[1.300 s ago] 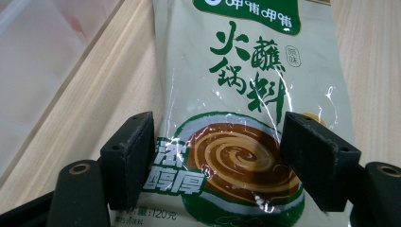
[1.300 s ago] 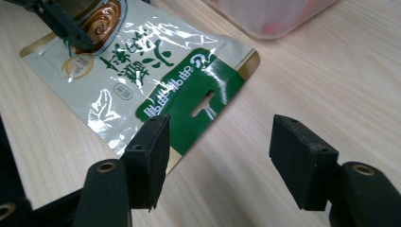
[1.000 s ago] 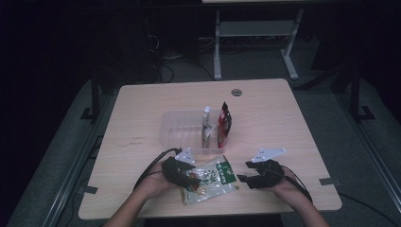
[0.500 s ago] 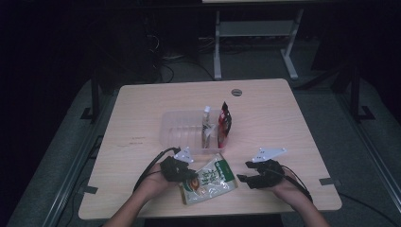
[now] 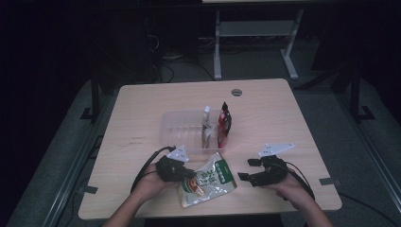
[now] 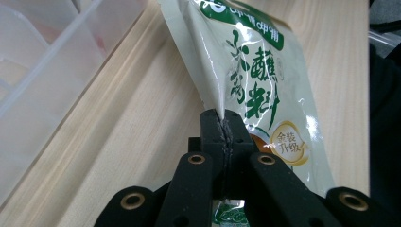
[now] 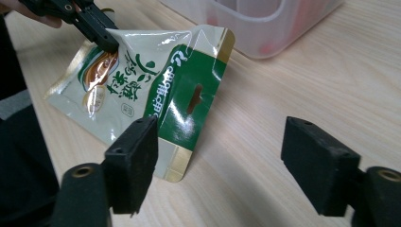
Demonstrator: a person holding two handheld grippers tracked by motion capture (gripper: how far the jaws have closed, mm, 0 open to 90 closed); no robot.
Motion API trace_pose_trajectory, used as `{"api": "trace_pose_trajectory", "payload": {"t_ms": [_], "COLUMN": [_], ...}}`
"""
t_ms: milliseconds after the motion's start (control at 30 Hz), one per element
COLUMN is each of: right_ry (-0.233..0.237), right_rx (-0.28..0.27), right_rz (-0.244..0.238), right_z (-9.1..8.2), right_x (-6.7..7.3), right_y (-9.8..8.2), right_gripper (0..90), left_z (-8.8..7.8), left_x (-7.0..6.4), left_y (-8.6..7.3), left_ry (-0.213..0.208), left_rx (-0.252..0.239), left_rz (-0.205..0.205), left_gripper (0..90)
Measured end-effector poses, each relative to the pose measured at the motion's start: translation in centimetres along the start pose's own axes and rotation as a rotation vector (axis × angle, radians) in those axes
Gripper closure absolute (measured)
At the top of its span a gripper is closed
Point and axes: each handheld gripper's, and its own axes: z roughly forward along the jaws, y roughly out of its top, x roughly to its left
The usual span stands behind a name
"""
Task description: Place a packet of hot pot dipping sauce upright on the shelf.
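Note:
A cream and green snack pouch point(image 5: 210, 182) lies flat near the table's front edge, between my two grippers. My left gripper point(image 5: 188, 174) has just closed its jaws and is shut on the pouch's left edge. In the left gripper view the jaws point(image 6: 222, 118) pinch the thin seam of the pouch point(image 6: 246, 71). My right gripper point(image 5: 246, 169) sits just right of the pouch, open, and its jaws have just been opening wider. In the right gripper view nothing is between its jaws point(image 7: 220, 161). The pouch point(image 7: 156, 85) lies beyond them, with the left gripper point(image 7: 101, 40) on its far corner.
A clear plastic bin point(image 5: 182, 125) stands behind the pouch at mid-table. A pale packet point(image 5: 206, 127) and a red packet point(image 5: 224, 124) stand upright in its right end. A round cable hole point(image 5: 236, 92) is near the table's far edge.
My left gripper's jaws have closed onto the pouch's edge. The right gripper's jaws have spread a little wider. Neither hand has shifted much.

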Motion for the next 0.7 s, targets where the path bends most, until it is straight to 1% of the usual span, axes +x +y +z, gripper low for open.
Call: {"api": "trace_pose_trajectory", "payload": {"t_ms": [33,67,133,233,267,300,367,433,467,500,533,600,667,700], "right_ry": [0.008,0.014,0.028,0.051,0.059,0.067,0.084,0.094,0.099,0.108,0.113,0.135,0.155,0.160], "right_rx": [0.000,-0.001,0.004,0.006,0.006,0.006,0.003,0.003,-0.001,-0.001,-0.006,-0.015,-0.021,-0.019], "right_rz": [0.005,0.004,0.011,0.014,0.015,0.019,0.014,0.010,0.004,0.013,0.010,0.017,0.024,0.015], "right_z": [-0.1,-0.1,-0.1,-0.1,0.0,0.0,0.1,0.2,0.2,0.3,0.3,0.3,0.5,0.6], "right_x": [0.0,0.0,0.2,0.3,0.4,0.5,0.7,0.9,0.9,1.0,1.1,1.2,1.4,1.5], "right_y": [0.1,0.1,0.2,0.2,0.3,0.3,0.4,0.5,0.5,0.5,0.6,0.7,0.9,1.0], "right_gripper": [25.6,24.8,23.2,22.7,22.6,22.4,21.9,21.3,20.8,20.4,20.3,20.2,20.3,20.4], "left_z": [-0.1,-0.3,-0.5,-1.0,-1.1,-1.3,-1.6,-2.0,-2.3,-2.4,-2.6,-2.9,-3.1,-3.1], "left_x": [-0.1,-0.1,-0.2,-0.3,-0.4,-0.4,-0.5,-0.6,-0.6,-0.6,-0.7,-0.8,-1.0,-1.0], "left_y": [0.0,0.1,0.1,0.2,0.2,0.2,0.2,0.2,0.2,0.2,0.1,0.1,0.1,0.1], "left_ry": [0.000,-0.001,-0.007,-0.018,-0.021,-0.020,-0.021,-0.020,-0.016,-0.018,-0.020,-0.028,-0.031,-0.029], "left_rx": [-0.005,-0.011,-0.026,-0.048,-0.061,-0.063,-0.083,-0.093,-0.096,-0.103,-0.110,-0.123,-0.136,-0.138], "left_rz": [-0.002,0.008,0.003,0.005,-0.001,0.003,0.001,0.001,0.009,0.010,0.009,0.015,0.008,0.020], "left_gripper": [89.5,89.5,89.5,89.5,89.5,89.5,89.5,89.5,89.5,89.5,89.5,89.5,89.5,89.5]}}
